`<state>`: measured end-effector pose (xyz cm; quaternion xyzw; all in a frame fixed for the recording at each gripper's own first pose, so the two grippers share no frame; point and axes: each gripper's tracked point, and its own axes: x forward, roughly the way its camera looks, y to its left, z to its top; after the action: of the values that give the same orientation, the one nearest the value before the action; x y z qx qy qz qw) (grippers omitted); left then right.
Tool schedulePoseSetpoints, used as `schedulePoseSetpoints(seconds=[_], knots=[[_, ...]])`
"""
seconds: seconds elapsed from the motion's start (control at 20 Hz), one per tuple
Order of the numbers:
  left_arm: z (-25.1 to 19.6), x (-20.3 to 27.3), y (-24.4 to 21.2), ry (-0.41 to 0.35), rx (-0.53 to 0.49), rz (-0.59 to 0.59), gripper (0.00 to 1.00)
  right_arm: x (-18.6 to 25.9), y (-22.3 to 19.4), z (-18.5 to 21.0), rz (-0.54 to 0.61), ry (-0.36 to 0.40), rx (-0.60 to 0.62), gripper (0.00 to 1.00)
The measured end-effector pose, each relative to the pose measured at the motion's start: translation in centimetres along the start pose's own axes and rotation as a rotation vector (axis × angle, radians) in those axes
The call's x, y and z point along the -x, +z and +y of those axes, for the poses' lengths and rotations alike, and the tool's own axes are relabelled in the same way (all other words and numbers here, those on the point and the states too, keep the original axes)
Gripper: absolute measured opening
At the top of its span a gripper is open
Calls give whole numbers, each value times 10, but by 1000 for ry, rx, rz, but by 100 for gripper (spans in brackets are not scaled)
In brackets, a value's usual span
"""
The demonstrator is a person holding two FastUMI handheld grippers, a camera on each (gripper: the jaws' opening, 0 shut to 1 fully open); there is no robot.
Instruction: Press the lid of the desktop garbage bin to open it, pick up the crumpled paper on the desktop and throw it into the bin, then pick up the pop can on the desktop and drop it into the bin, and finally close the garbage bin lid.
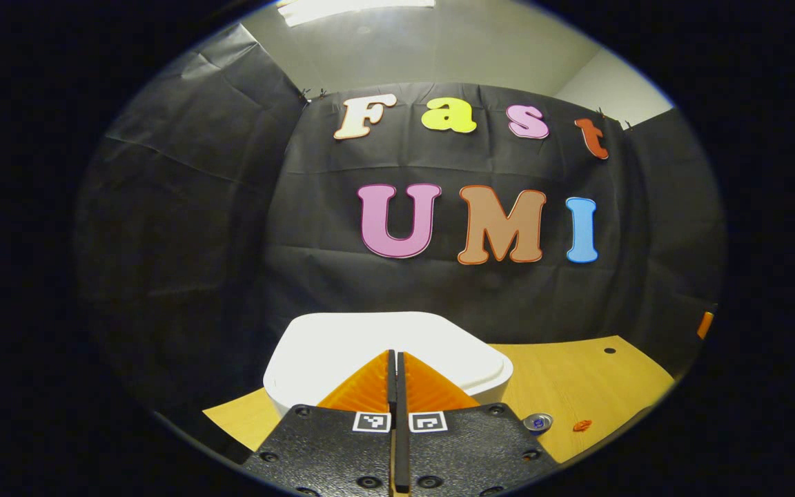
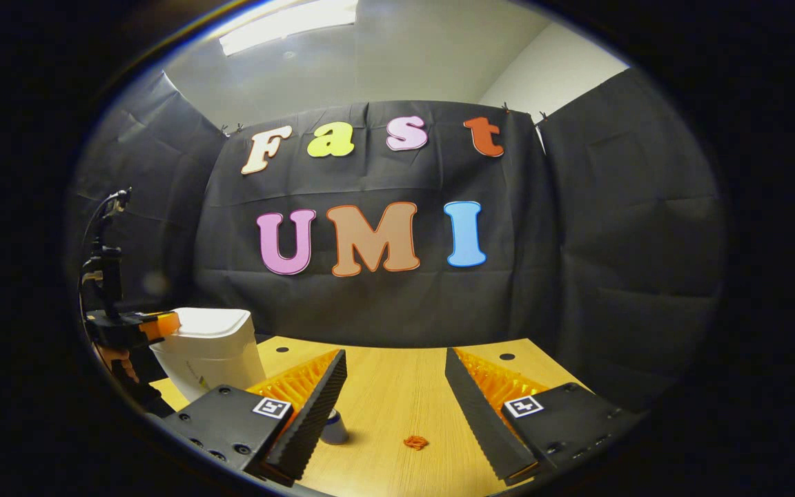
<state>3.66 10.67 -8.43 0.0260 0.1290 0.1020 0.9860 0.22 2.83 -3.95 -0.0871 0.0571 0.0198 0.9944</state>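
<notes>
The white desktop bin point(image 1: 328, 359) stands at the left of the wooden table with its lid down. My left gripper point(image 1: 395, 353) is shut with nothing in it, and its tips are over the lid's near edge. In the right gripper view the same bin point(image 2: 208, 345) has the left gripper point(image 2: 165, 323) at its lid's left rim. The pop can point(image 2: 335, 428) stands upright, half hidden behind my right gripper's left finger. A small orange-red crumpled paper point(image 2: 415, 442) lies just right of it. My right gripper point(image 2: 395, 355) hangs open above both. The can point(image 1: 537, 422) and paper point(image 1: 582, 425) also appear right of the bin.
The wooden table point(image 2: 397, 386) runs back to the black cloth wall and has small round holes point(image 2: 506, 357) near its far edge. A person's hand point(image 2: 118, 362) holds the left gripper beside the bin. Bare tabletop stretches between the bin and the right edge.
</notes>
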Motion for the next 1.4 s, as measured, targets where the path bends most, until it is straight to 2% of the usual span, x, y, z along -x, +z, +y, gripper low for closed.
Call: schedulePoseSetpoints(seconds=[0.3, 0.55, 0.75, 1.05, 1.35, 1.4], knots=[[-3, -1, 58, 4, -96, -105, 0, -2, -11, -5, 35, -11, -34, 96], [-5, 4, 90, -14, -60, -145, 0, -2, -9, -8, 23, -15, -31, 96], [-2, 13, 93, -14, -47, -145, 0, -5, -13, -7, 29, -2, -29, 96], [-18, 34, 79, -52, -51, -142, 0, -13, -23, -7, 47, 19, -9, 96], [-51, 59, 70, -116, 5, -156, 0, -36, -61, -8, 131, 67, -4, 96], [-56, 63, 68, -130, 5, -155, 20, -43, -68, -9, 147, 74, -6, 96]])
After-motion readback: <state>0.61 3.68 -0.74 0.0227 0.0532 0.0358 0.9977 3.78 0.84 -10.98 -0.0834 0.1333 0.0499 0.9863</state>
